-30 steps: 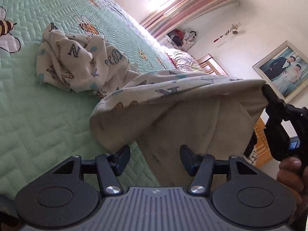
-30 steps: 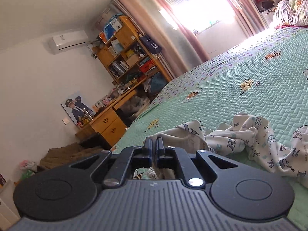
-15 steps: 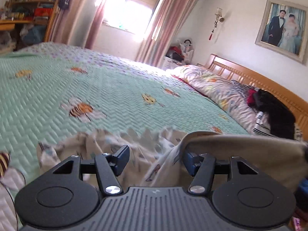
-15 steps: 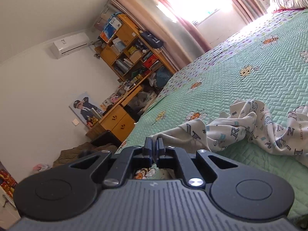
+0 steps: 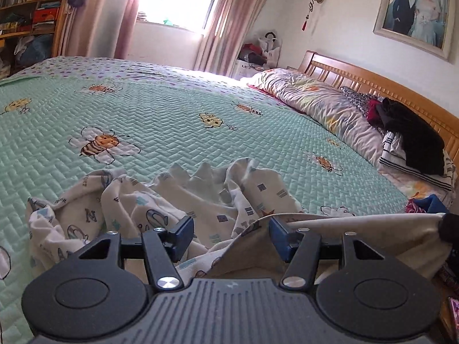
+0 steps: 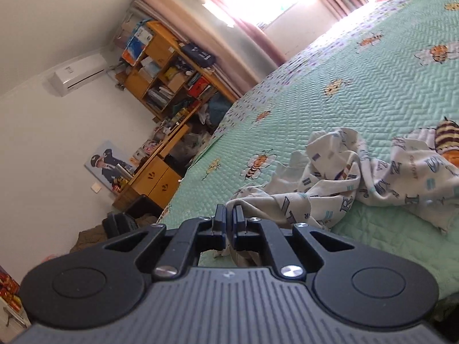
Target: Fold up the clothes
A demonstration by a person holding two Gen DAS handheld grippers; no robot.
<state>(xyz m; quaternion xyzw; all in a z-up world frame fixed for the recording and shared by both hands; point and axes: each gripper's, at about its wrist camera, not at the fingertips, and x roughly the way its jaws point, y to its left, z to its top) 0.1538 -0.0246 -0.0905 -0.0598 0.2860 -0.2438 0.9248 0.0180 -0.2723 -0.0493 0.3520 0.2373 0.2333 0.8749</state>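
A cream garment (image 5: 149, 200) printed with letters lies crumpled on the green bee-pattern bedspread (image 5: 172, 120). My left gripper (image 5: 231, 233) is open, low over the garment, with a taut edge of cloth running past its right finger to the right. My right gripper (image 6: 229, 219) is shut on a corner of the garment (image 6: 358, 172), which trails away to the right across the bed. The right gripper's tip shows at the far right of the left wrist view (image 5: 450, 226), holding that taut edge.
A rolled quilt (image 5: 315, 100) and a pile of dark clothes (image 5: 410, 140) lie along the wooden headboard (image 5: 373, 83). A bookshelf and desk (image 6: 172, 86) stand beyond the bed's far side. Curtains and a bright window are behind.
My left gripper has swung from looking down at the lifted cloth to looking level across the bed, staying open. The right gripper keeps its grip and has shifted slightly, the garment now lying lower.
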